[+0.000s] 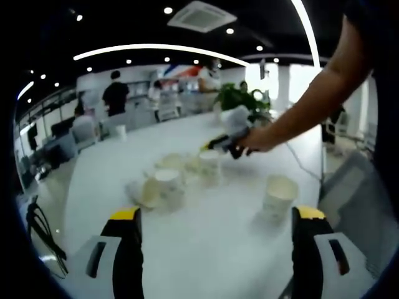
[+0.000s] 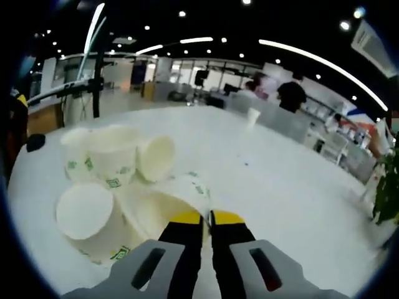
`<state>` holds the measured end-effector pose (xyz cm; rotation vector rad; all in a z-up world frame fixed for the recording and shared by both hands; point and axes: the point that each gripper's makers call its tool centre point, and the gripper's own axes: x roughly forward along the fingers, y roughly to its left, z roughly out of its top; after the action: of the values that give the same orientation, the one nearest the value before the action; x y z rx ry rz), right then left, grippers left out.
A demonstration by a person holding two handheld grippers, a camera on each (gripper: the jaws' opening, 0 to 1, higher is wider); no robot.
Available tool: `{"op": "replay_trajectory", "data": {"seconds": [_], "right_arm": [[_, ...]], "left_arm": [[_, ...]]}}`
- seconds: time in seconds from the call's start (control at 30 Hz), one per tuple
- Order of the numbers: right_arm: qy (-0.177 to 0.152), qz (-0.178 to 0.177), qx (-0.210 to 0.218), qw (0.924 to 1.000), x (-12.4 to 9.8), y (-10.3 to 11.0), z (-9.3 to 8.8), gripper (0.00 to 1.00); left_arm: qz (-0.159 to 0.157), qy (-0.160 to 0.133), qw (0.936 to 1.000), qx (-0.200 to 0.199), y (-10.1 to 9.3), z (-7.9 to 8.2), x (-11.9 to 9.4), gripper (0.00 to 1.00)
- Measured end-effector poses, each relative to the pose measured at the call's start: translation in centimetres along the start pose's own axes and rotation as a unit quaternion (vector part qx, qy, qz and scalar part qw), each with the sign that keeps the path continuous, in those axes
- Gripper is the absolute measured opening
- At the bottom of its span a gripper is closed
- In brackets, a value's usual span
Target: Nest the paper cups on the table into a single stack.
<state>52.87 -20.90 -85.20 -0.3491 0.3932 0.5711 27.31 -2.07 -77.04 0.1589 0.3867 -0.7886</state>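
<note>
The broad white bench (image 1: 206, 249) carries everything, its pale top running back toward a dim office where people stand well apart from the work. On it, in the left gripper view, the white paper cups with green print lie scattered: a loose cluster of cups (image 1: 163, 187) near the middle, some upright and some tipped, and a single upright paper cup (image 1: 278, 196) standing alone toward the right, near the left claw's right jaw. No finished stack can be made out among them.

In the right gripper view the same cluster sits close: several cups (image 2: 118, 159) lean together at the left, one cup showing its round base (image 2: 84, 210), and a cup on its side (image 2: 171, 202) directly ahead of the jaws.

The left claw (image 1: 219, 218) hangs low over the bench with its yellow-tipped jaws wide apart and nothing between them. The right claw (image 2: 207, 219) reaches into the cluster at the end of the person's outstretched arm (image 1: 312, 103); its yellow tips stand nearly together, right against the rim of the lying cup. Whether they pinch that rim or merely touch it I cannot tell.

The step in hand looks like the first pick: taking one cup from the heap. The next move seems to call for a firm hold on that cup's wall, lifting it clear of its neighbours, turning it mouth-up, and lowering it squarely into an upright cup; the left claw could steady the receiving cup.
</note>
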Motion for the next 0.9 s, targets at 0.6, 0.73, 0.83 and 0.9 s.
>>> {"op": "replay_trajectory", "data": {"seconds": [0.6, 0.73, 0.83, 0.9], "right_arm": [[0.021, 0.002, 0.023, 0.9995, -0.5, -1.3, 1.8, 0.0], [0.044, 0.011, 0.015, 0.9989, -0.7, -1.9, 2.3, 0.0], [0.078, 0.028, 0.016, 0.9964, -1.2, -2.3, 2.4, 0.0], [0.079, 0.029, 0.001, 0.9964, -1.6, -2.6, 3.2, 0.0]], "left_arm": [[0.001, -0.003, 1.0, 0.001, 0.0, 0.2, 0.1, 0.98], [0.001, -0.004, 1.0, 0.004, 0.0, 0.3, 0.1, 0.97], [0.001, -0.001, 1.0, 0.004, -0.1, 0.3, 0.1, 0.98], [0.001, 0.0, 1.0, 0.0, -0.1, 0.3, 0.1, 0.98]]}}
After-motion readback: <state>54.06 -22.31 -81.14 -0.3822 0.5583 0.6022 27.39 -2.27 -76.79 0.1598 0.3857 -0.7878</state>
